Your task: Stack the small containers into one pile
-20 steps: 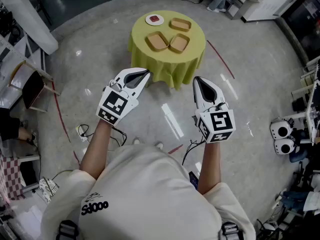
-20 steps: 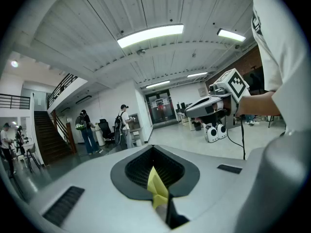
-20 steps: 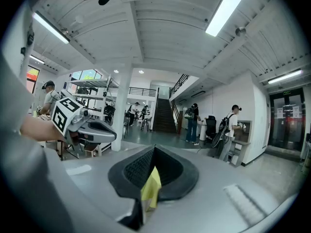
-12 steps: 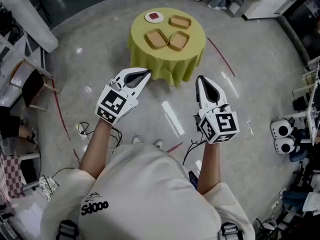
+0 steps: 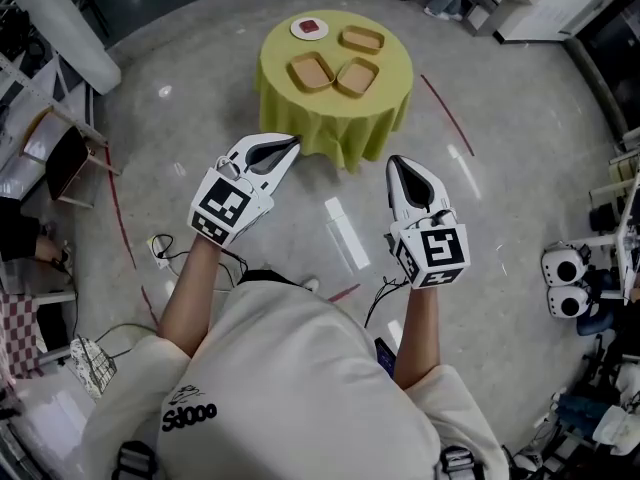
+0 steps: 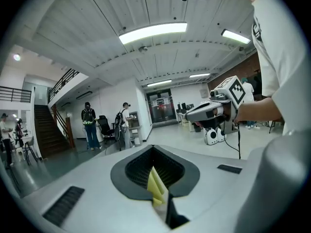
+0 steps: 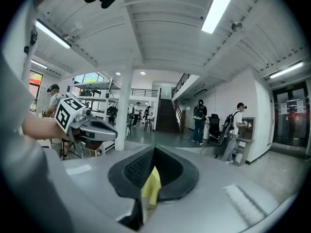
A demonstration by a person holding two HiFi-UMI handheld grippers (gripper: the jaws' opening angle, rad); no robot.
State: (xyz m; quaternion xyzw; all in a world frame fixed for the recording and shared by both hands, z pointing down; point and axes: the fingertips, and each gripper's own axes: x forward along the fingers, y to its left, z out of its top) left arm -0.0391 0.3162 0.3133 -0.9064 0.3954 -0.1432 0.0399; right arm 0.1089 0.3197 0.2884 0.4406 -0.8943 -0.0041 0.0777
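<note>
The three small containers sit unstacked on the round yellow-clothed desk (image 5: 340, 118) at the top centre of the head view: the left container (image 5: 312, 72) and the middle container (image 5: 356, 78) just beside each other, the far container (image 5: 362, 39) above them, next to a white plate (image 5: 309, 29). All are well apart from both tools, so the step in hand looks like the approach, and I'd get close before spreading any fingers over a rim. The left gripper (image 5: 290, 146) and the right gripper (image 5: 398, 163) are held out on bent forearms at mid-frame, tips towards the desk, fingers pressed together on nothing.
</note>
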